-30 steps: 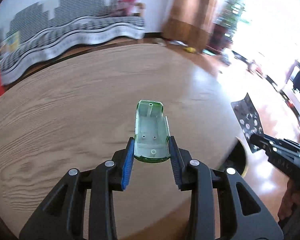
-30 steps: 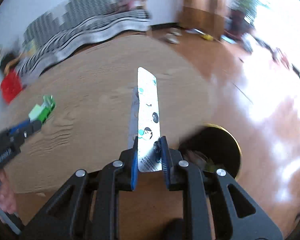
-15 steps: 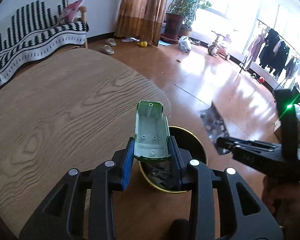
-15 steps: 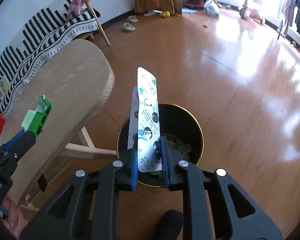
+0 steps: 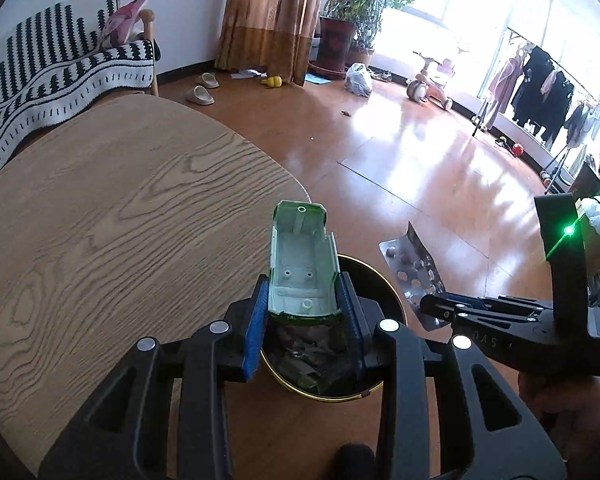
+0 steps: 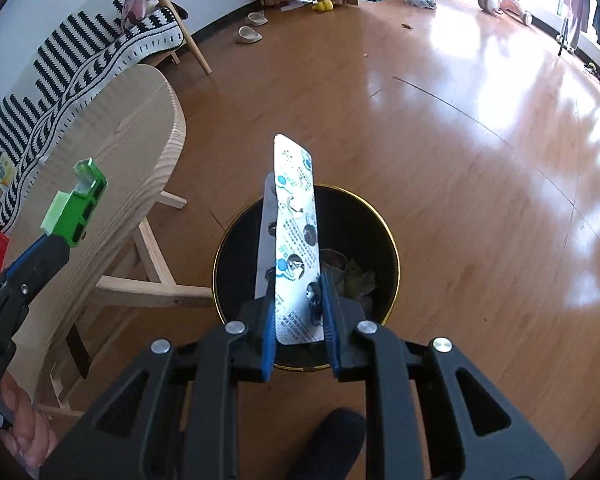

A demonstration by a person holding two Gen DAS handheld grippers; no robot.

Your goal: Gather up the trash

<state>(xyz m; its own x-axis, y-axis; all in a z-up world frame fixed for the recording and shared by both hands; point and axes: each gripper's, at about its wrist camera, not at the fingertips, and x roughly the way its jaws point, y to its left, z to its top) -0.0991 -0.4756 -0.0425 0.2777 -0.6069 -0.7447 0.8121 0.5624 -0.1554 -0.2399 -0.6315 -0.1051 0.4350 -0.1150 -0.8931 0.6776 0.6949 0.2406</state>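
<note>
My left gripper [image 5: 303,312] is shut on a green and white plastic toy shell [image 5: 302,266], holding it over the near rim of a black bin with a gold rim [image 5: 384,276] on the floor. The shell also shows in the right wrist view [image 6: 78,204]. My right gripper [image 6: 298,312] is shut on a silver pill blister pack [image 6: 296,240], upright above the same bin [image 6: 380,216]. The blister pack also shows in the left wrist view [image 5: 414,268], right of the bin. Trash lies inside the bin.
A round wooden table [image 5: 100,220] stands left of the bin, its edge [image 6: 172,132] and legs [image 6: 148,256] close by. A striped sofa [image 5: 52,76], slippers [image 5: 204,88], a tricycle [image 5: 432,80] and a clothes rack [image 5: 540,88] stand farther off on the wooden floor.
Both grippers swung from over the table to above the bin on the floor, each still holding its item. In the last half second they settled closer over the bin.
</note>
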